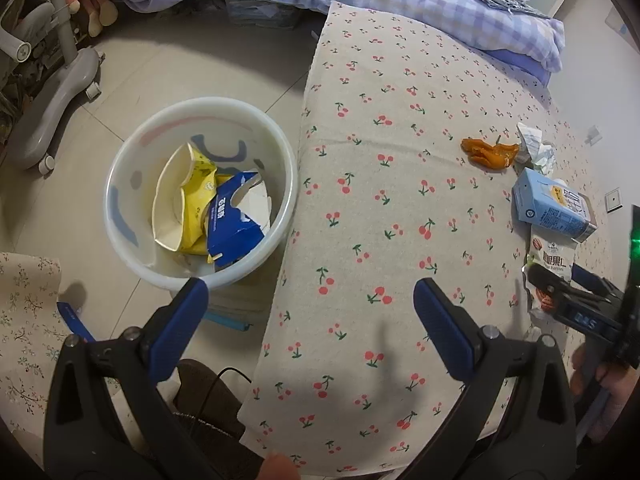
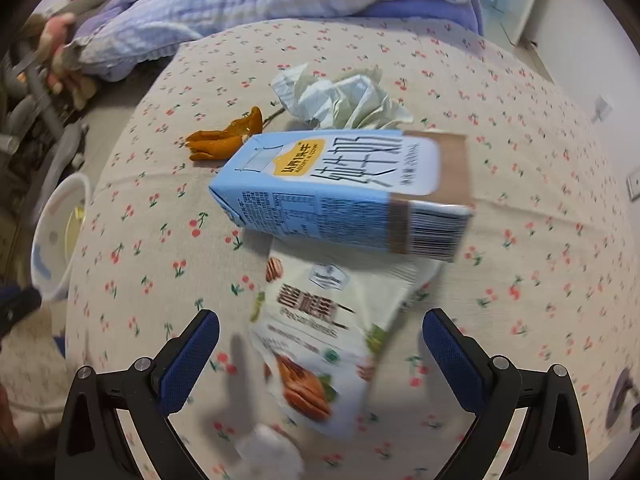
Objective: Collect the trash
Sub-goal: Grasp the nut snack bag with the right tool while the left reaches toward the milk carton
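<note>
Reaching with my released right claw (image 2: 320,354) for the nut packet (image 2: 316,344) at 6 o'clock under the milk carton (image 2: 340,192); next I clench. Left claw (image 1: 310,316) is released too.

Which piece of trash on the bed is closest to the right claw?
The nut packet. It lies right between the open right claw fingers, while the milk carton, orange peel and crumpled paper sit farther back.
</note>
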